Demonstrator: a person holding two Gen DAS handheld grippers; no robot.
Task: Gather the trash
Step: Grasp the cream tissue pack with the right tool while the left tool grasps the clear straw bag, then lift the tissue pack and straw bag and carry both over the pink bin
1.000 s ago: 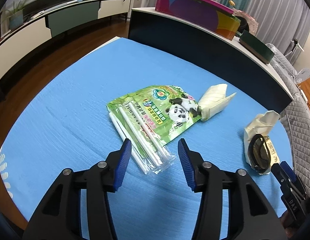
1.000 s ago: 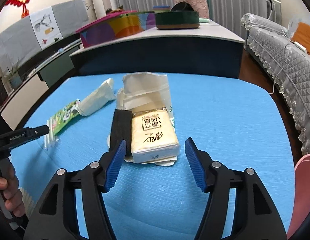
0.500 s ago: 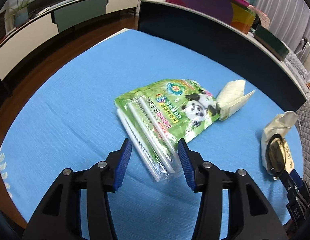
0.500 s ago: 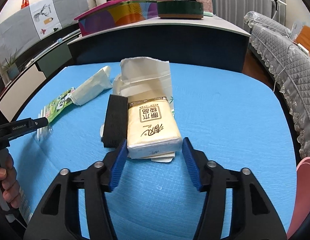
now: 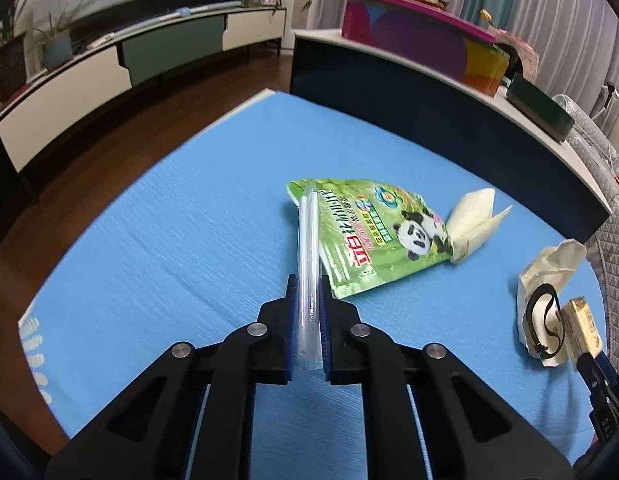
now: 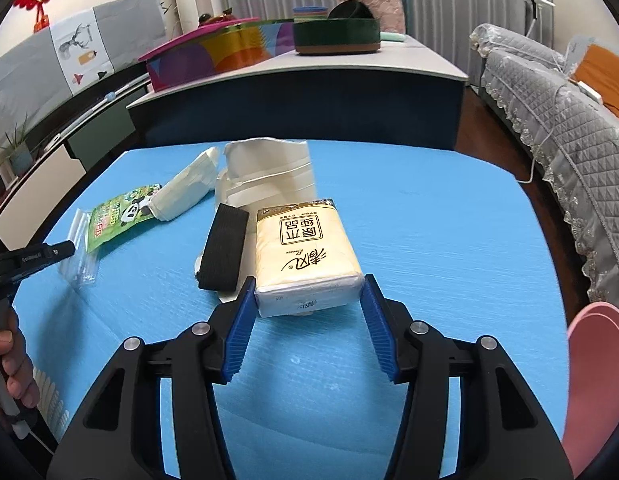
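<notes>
The left gripper (image 5: pixel 308 322) is closing on a clear pack of straws (image 5: pixel 309 264), near the middle of the blue tabletop (image 5: pixel 169 240). The green panda packet (image 5: pixel 373 240) lies just beyond. The right gripper (image 6: pixel 307 312) stands open around a yellow tissue pack (image 6: pixel 305 252); its pads are not pressing it

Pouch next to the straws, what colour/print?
Green pouch, panda print and red lettering; clearest in the left wrist view.
</notes>
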